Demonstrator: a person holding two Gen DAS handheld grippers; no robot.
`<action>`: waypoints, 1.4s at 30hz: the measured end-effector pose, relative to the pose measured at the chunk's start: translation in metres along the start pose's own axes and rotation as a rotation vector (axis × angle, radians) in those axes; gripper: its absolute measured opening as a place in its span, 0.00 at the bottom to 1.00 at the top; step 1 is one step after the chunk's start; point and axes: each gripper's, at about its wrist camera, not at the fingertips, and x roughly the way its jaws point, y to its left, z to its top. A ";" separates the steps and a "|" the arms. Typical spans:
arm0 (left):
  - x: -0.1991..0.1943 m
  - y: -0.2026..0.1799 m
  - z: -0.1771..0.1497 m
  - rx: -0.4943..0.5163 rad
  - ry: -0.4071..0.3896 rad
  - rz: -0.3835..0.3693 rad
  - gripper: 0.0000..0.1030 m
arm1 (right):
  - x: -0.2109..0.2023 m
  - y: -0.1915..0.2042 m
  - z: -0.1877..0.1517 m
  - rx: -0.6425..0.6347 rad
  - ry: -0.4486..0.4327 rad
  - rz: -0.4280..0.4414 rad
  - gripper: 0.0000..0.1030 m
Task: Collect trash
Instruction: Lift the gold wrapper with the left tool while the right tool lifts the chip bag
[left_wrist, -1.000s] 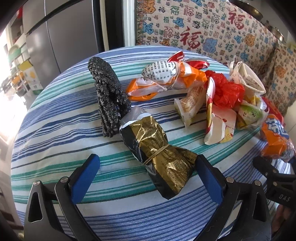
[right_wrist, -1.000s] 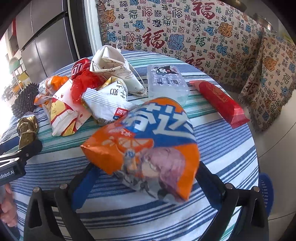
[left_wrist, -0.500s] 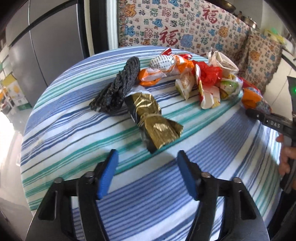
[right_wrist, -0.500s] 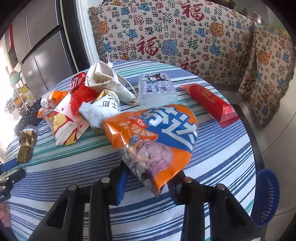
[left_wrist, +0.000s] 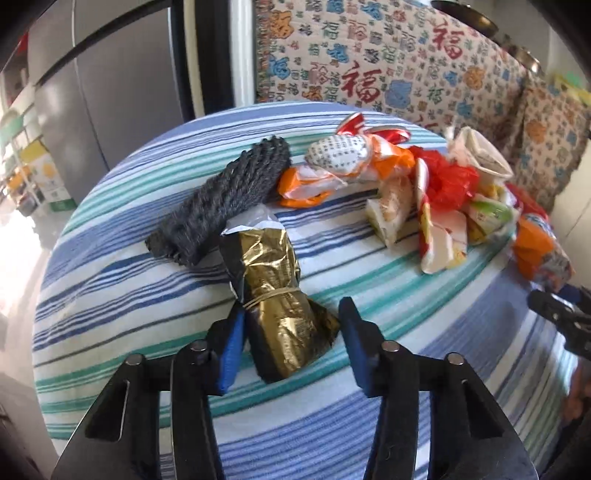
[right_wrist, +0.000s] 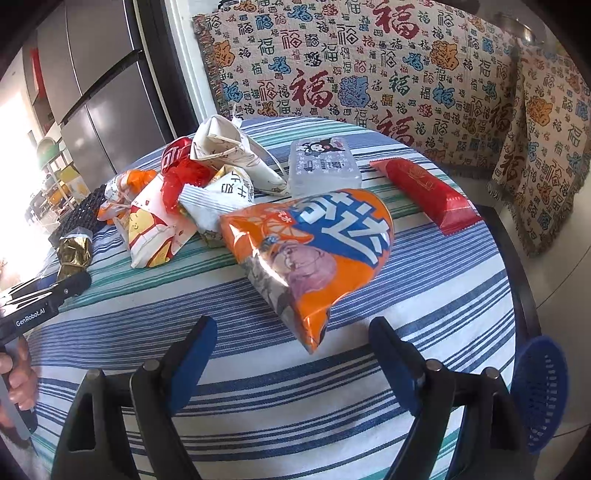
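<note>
A crumpled gold foil bag (left_wrist: 275, 291), tied with a rubber band, lies on the striped round table (left_wrist: 110, 295). My left gripper (left_wrist: 291, 345) is open, its blue pads on either side of the bag's near end. An orange and blue snack bag (right_wrist: 314, 251) lies on the table in the right wrist view. My right gripper (right_wrist: 291, 354) is open and empty, just short of the snack bag's near corner. A pile of wrappers (right_wrist: 192, 195) lies beyond it. The gold bag also shows at the far left in the right wrist view (right_wrist: 74, 251).
A black knobbly mat (left_wrist: 225, 199) lies behind the gold bag. A clear box with a cartoon label (right_wrist: 323, 166) and a red packet (right_wrist: 428, 192) lie at the back right. A blue basket (right_wrist: 539, 391) stands below the table's right edge. A patterned sofa (right_wrist: 369, 74) stands behind.
My left gripper has moved forward so its pads now flank the gold bag. My right gripper has opened wider and let go of the orange snack bag, which now lies on the table.
</note>
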 end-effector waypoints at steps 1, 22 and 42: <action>-0.004 0.002 -0.003 0.004 -0.001 -0.009 0.40 | 0.002 0.001 0.002 -0.006 -0.001 -0.004 0.84; -0.028 -0.012 -0.043 0.113 0.013 -0.051 0.80 | -0.022 -0.027 -0.011 0.091 0.023 0.174 0.75; -0.030 -0.007 -0.043 0.091 -0.008 -0.043 0.38 | -0.019 0.008 0.006 -0.116 -0.064 0.046 0.20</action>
